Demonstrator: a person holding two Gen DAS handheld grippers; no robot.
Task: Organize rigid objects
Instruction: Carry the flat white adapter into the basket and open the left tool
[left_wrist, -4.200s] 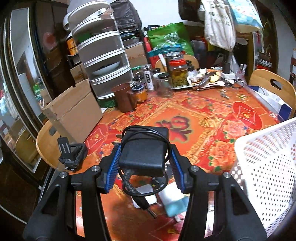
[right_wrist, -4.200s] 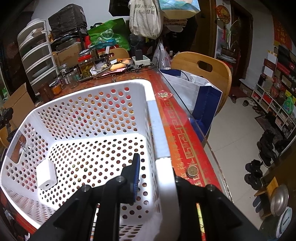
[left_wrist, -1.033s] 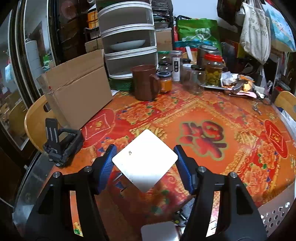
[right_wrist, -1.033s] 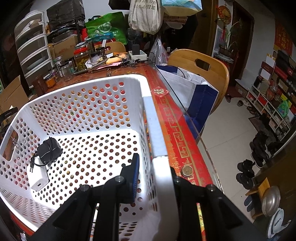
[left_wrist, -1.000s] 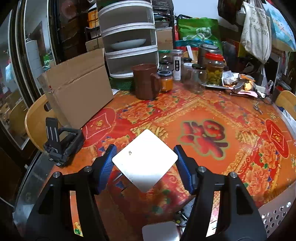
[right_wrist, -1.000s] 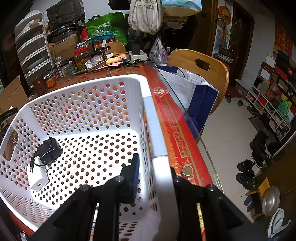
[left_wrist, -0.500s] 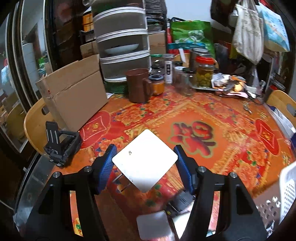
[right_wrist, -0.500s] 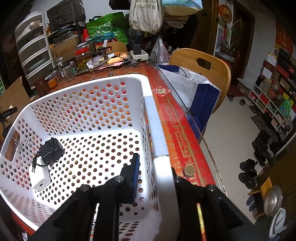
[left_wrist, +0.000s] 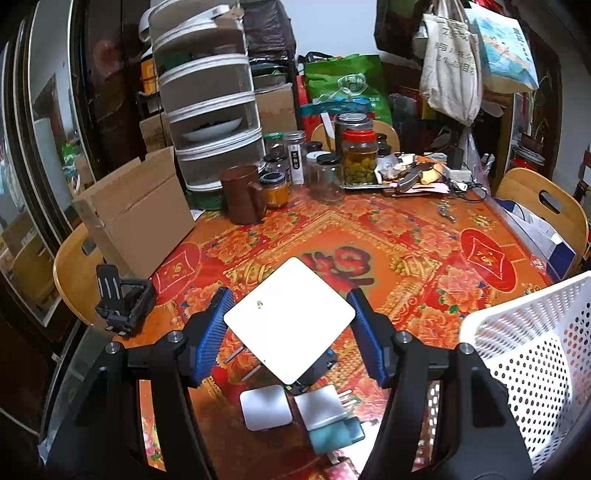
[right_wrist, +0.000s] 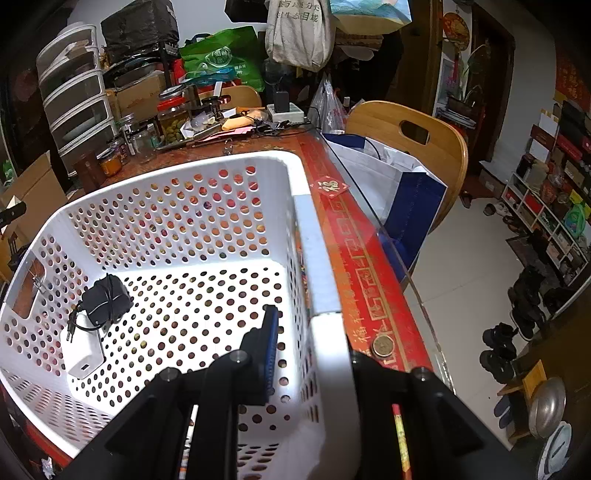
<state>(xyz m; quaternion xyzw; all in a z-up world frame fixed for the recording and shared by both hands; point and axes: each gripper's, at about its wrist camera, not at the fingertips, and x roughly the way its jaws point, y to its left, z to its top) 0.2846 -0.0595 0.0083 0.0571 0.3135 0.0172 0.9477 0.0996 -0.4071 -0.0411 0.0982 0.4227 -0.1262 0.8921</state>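
My left gripper (left_wrist: 290, 325) is shut on a white square power adapter (left_wrist: 291, 317), held corner to corner between the blue pads above the red flowered table. Its metal prongs stick out underneath. Below it on the table lie another white adapter (left_wrist: 265, 406), a white plug with a teal part (left_wrist: 325, 410) and a small black item (left_wrist: 314, 371). The white perforated basket (left_wrist: 528, 354) stands to the right. My right gripper (right_wrist: 321, 354) is shut on the basket's right wall (right_wrist: 317, 258). Inside the basket lie a black adapter with a cord (right_wrist: 107, 299) and a white charger (right_wrist: 84, 354).
A cardboard box (left_wrist: 136, 210) and a black phone stand (left_wrist: 123, 295) sit at the table's left. A brown mug (left_wrist: 242, 194), jars (left_wrist: 358, 157) and a drawer unit (left_wrist: 207, 110) crowd the far side. A coin (right_wrist: 382, 347) lies by the table's glass edge, near a wooden chair (right_wrist: 406, 147).
My left gripper has risen and swung right with the white adapter, so the basket's corner now shows at the right. The right gripper and basket have stayed put.
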